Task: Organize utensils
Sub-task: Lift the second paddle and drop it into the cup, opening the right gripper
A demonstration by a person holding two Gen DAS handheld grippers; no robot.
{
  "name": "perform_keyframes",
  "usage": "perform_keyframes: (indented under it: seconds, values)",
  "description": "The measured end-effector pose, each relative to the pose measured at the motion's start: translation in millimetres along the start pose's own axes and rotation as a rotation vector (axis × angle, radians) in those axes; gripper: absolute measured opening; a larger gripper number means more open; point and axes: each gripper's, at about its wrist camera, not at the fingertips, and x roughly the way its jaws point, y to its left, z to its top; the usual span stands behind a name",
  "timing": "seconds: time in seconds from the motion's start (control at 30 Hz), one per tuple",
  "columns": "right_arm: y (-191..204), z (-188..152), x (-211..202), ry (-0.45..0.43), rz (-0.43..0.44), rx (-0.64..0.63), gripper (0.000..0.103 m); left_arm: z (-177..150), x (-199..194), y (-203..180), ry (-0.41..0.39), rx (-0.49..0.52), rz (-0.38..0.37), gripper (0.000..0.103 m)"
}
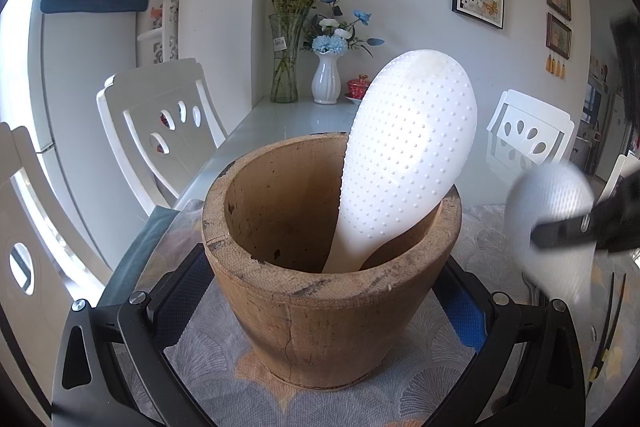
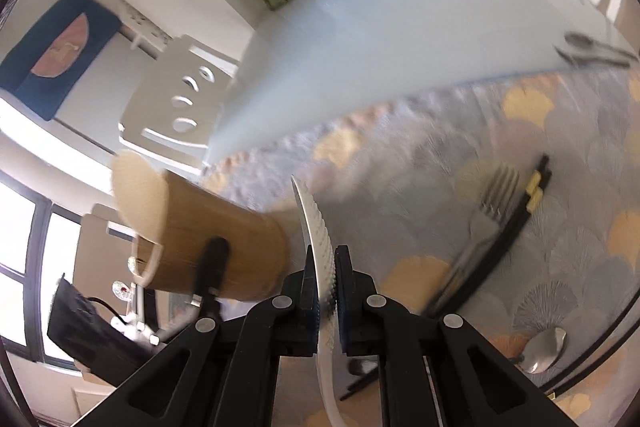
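A wooden holder (image 1: 316,311) stands on the patterned cloth with a white dotted rice paddle (image 1: 404,155) leaning inside it, head up. My left gripper (image 1: 322,263) is shut on the holder, one blue-padded finger on each side; one of its fingers (image 2: 212,259) shows black against the holder (image 2: 224,247) in the right wrist view. My right gripper (image 2: 322,259) is shut on a second white rice paddle (image 2: 316,227), seen edge-on, in the air to the right of the holder. In the left wrist view that paddle (image 1: 552,223) is a blur at the right, with the right gripper (image 1: 576,231) on it.
On the cloth to the right lie a fork (image 2: 492,211), black chopsticks (image 2: 520,219) and a spoon (image 2: 544,351). More cutlery (image 2: 592,49) lies on the glass table (image 2: 360,39) beyond. Vases (image 1: 326,79) stand at the far end; white chairs (image 1: 160,119) flank the table.
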Motion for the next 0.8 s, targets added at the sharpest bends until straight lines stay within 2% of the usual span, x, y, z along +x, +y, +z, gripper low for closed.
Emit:
perform_keyframes:
  seconds: [0.2,0.37,0.47,0.6,0.8]
  values:
    - [36,16,-31,-0.14,0.04,-0.081,0.006,-1,-1,-1,0.001,-0.007,-0.005,0.103]
    - [67,29,-63,-0.3,0.028,-0.151,0.006,-1,-1,-1,0.001,-0.007,-0.004,0.103]
    - [84,38,-74,-0.354,0.016,-0.18,0.006,-1,-1,-1,0.001,-0.007,-0.004,0.103]
    - [99,48,-89,-0.419,0.071,-0.196,0.006,-1,-1,-1,0.001,-0.007,-0.003,0.103]
    - [130,55,-100,-0.527,0.259,-0.267,0.006,-1,-2,0,0.001,-0.009,-0.005,0.103]
